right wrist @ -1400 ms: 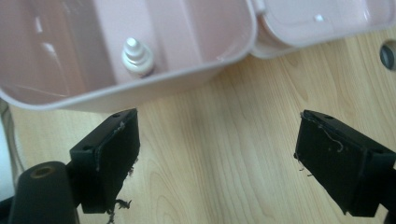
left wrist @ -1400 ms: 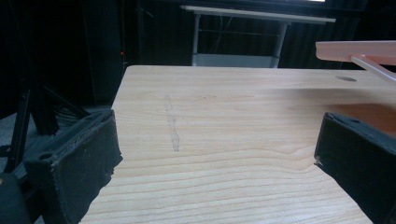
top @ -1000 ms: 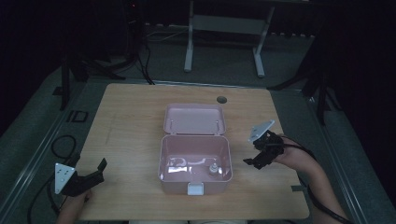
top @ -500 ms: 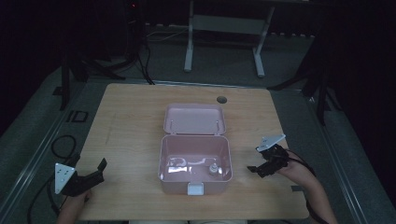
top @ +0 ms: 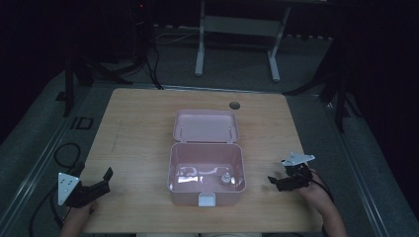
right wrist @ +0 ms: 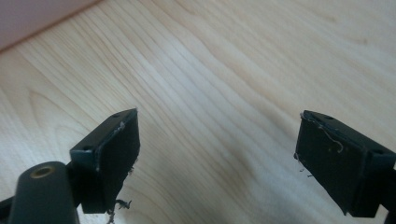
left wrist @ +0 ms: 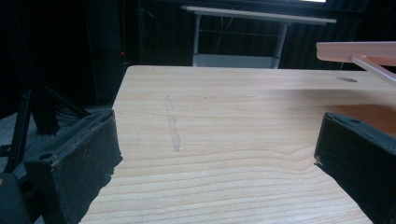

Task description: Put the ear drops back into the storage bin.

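Box (top: pixel 206 170): small items inside (top: pixel 225 178), too small and glare-washed to identify from the high view. Lid (left wrist: pixel 359 50): in the left gripper view, cut off by the right edge, only a pink rim showing. Left gripper (left wrist: pixel 219 154): both fingers (left wrist: pixel 77 163) cropped by the bottom edge. Right gripper (right wrist: pixel 217 158): right finger (right wrist: pixel 338 161) cropped at the corner. Person: forearms cut off by the bottom edge in the high view.

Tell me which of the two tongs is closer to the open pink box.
The right tongs: they lie just beside the pink box, whereas the left tongs rest farther away, near the table's left corner.
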A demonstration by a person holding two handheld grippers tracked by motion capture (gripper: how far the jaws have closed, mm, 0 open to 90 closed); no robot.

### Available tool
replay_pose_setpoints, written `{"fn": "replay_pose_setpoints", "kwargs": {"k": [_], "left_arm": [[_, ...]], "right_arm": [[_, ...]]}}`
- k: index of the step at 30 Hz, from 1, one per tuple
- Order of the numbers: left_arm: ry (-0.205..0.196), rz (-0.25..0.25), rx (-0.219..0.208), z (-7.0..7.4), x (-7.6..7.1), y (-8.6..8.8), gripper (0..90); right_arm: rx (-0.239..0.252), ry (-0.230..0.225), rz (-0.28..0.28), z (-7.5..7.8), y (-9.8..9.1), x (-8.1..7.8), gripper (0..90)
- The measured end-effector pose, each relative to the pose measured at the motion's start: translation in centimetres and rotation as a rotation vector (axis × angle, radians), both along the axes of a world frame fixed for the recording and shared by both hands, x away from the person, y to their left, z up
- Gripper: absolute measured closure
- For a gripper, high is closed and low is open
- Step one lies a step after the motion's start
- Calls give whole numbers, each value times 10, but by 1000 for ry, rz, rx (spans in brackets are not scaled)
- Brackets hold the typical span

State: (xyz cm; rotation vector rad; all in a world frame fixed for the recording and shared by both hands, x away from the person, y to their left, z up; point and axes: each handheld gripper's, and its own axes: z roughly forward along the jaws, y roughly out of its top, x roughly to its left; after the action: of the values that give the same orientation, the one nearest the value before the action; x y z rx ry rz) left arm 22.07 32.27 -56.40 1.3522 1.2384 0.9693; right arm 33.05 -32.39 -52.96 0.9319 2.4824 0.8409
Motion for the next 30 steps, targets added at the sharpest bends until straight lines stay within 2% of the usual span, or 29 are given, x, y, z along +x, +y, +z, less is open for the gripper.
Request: {"fn": "replay_pose_setpoints", "kwargs": {"k": [3, 6, 7, 9, 13, 15, 17, 20, 21, 22, 24, 28, 30], "left_arm": [[0, 0, -1, 0, 0, 0, 4], [0, 0, -1, 0, 0, 0, 4], [1, 0, -1, 0, 0, 0, 4], [1, 1, -1, 0, 0, 0, 4], [1, 0, -4, 0, 0, 0, 4], [1, 0, -4, 0, 0, 0, 4], [1, -1, -4, 0, 0, 0, 4], [1, 0, -4, 0, 0, 0, 4], [0, 0, -3, 0, 0, 0, 4], [0, 0, -3, 0, 0, 0, 4], [0, 0, -3, 0, 0, 0, 4], [1, 1, -3, 0, 0, 0, 4], [1, -1, -3, 0, 0, 0, 4]], "right_arm": [[5, -8, -40, -6, -2, -2, 135], [24, -27, -107, -10, -5, -3, 134], [27, -47, -150, -12, -5, -4, 135], [49, -67, -188, -13, -6, -5, 134], [41, -124, -262, -18, -7, -6, 134], [41, -131, -287, -21, -6, -7, 134], [36, -160, -323, -22, -4, -8, 134], [46, -183, -342, -23, -3, -10, 130], [55, -193, -359, -23, -3, -10, 130], [86, -211, -392, -23, -2, -11, 130], [106, -229, -426, -24, -2, -11, 130], [123, -274, -473, -25, -1, -14, 130], [150, -292, -491, -25, -1, -15, 130]]}}
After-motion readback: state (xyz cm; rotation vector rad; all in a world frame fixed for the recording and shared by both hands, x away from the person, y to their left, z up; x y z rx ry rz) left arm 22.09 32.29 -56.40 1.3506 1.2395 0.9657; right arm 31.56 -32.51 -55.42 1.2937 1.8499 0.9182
